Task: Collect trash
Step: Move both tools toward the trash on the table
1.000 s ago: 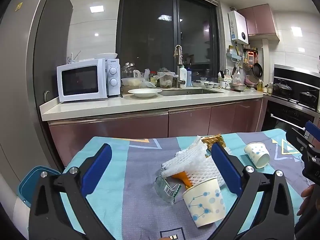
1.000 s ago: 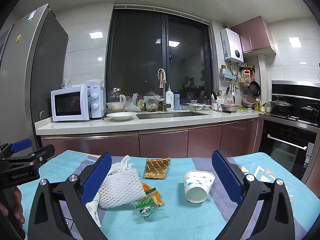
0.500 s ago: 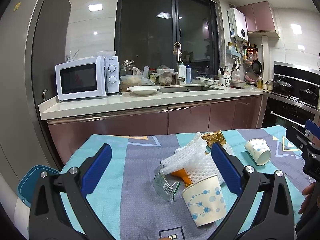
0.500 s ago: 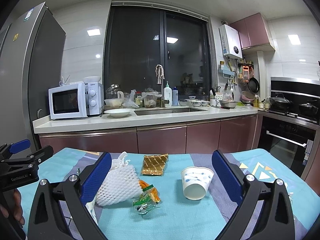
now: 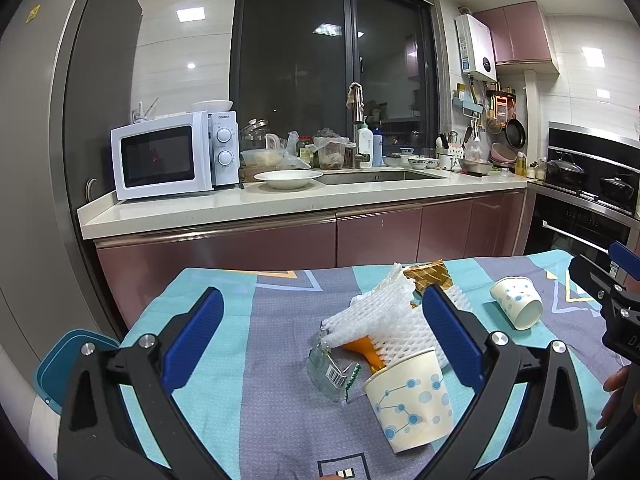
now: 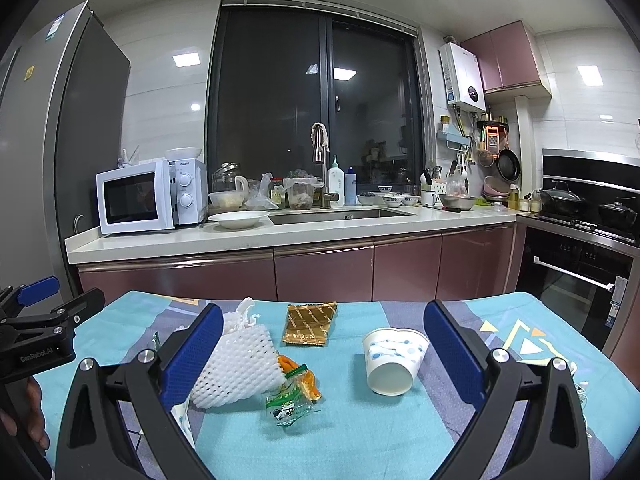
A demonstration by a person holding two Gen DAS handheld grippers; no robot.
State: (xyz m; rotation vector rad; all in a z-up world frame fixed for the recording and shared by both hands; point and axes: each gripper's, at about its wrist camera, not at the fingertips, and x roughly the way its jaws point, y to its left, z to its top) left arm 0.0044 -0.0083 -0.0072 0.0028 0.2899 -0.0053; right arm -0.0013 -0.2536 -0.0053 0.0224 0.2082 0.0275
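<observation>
- Left claw [image 5: 322, 334]: jaws spread wide, gripping nothing, held above the near end of the desk [image 5: 264, 400], which carries a teal and grey patterned cloth.
- Clear wrapper with barcode [image 5: 332, 368]: flat on the cloth, touching the lower edge of the foam net.
- White foam net sleeve [image 5: 380, 324]: crumpled, mid-desk, lying over an orange wrapper [image 5: 362, 350].
- Near paper cup [image 5: 412, 400]: on its side, blue dot pattern, just beside the foam net and partly behind the left claw's right finger.
- Gold wrapper [image 6: 310, 324]: flat, beyond the foam net, toward the far desk edge.
- Green and clear wrapper [image 6: 288, 402]: right-wrist view, in front of the foam net, next to the orange one.
- Far paper cup [image 6: 394, 360]: on its side, apart from the pile.
- Right claw [image 6: 324, 356]: jaws wide apart, empty, above the trash.
- Background: microwave [image 6: 140, 198] on the kitchen counter.
</observation>
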